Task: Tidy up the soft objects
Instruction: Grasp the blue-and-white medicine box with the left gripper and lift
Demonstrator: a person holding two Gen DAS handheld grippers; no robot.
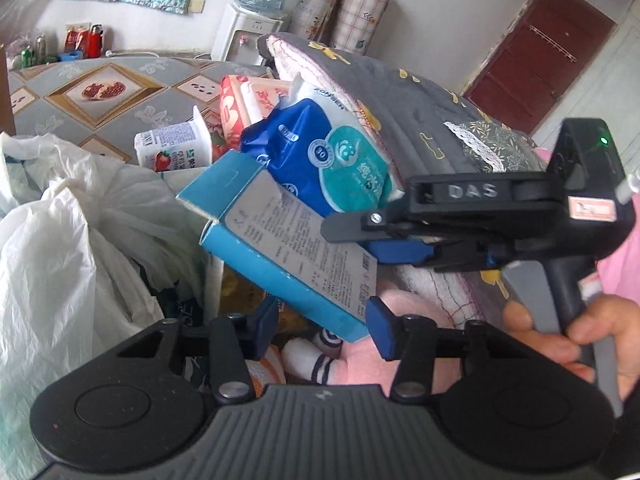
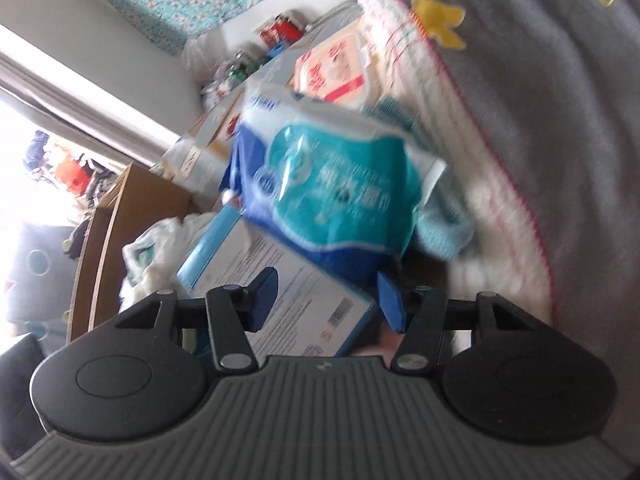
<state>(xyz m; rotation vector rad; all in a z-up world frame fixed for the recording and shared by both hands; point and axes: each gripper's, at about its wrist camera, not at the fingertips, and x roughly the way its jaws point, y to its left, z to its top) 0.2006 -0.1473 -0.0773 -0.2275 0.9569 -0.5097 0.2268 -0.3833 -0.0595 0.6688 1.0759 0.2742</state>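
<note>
Here we are in the thick of the pile: a blue wet-wipe pack (image 1: 332,160) lies on top of a blue carton (image 1: 288,252), leaning against a folded grey quilt (image 1: 420,120), with a red-and-white wipe pack (image 1: 248,100) just behind it. Down low, a pink plush (image 1: 416,312) and striped socks (image 1: 316,356) peek out under the carton.

The left claw (image 1: 324,328) stands part-spread around the carton's lower corner; whether the pads (image 1: 380,326) actually press on it, I cannot tell. The right claw (image 1: 380,240) comes in sideways at the carton's far edge, one finger above and one blue pad below, and its grip is just as unclear. In the right wrist view, blurred, the same claw (image 2: 328,300) straddles the carton (image 2: 280,300) below the wipe pack (image 2: 332,192).

Progress? Early, by my reckoning: everything is heaped, nothing looks sorted.

Containers: white plastic bags (image 1: 72,240) sit bunched at the left, contents hidden. A brown cardboard box (image 2: 132,216) stands beyond; its inside is out of sight. A small strawberry carton (image 1: 172,152) sits on the patterned bench (image 1: 100,80) behind.
</note>
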